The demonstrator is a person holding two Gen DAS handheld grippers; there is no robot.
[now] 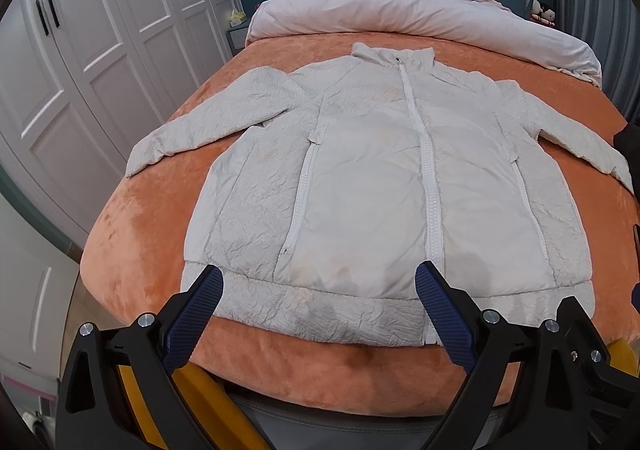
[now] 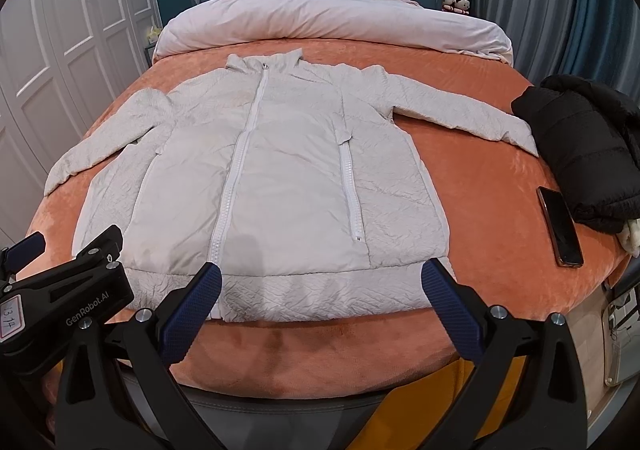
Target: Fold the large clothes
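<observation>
A white zip-up jacket lies flat and face up on the orange bed cover, collar toward the headboard, both sleeves spread out to the sides. It also shows in the right wrist view. My left gripper is open and empty, hovering just above the jacket's hem near the foot of the bed. My right gripper is open and empty above the hem, right of the centre zip. The left gripper's body shows at the lower left of the right wrist view.
A black garment and a phone lie on the bed's right side. A rolled pale duvet lies across the head of the bed. White wardrobe doors stand to the left, curtains to the right.
</observation>
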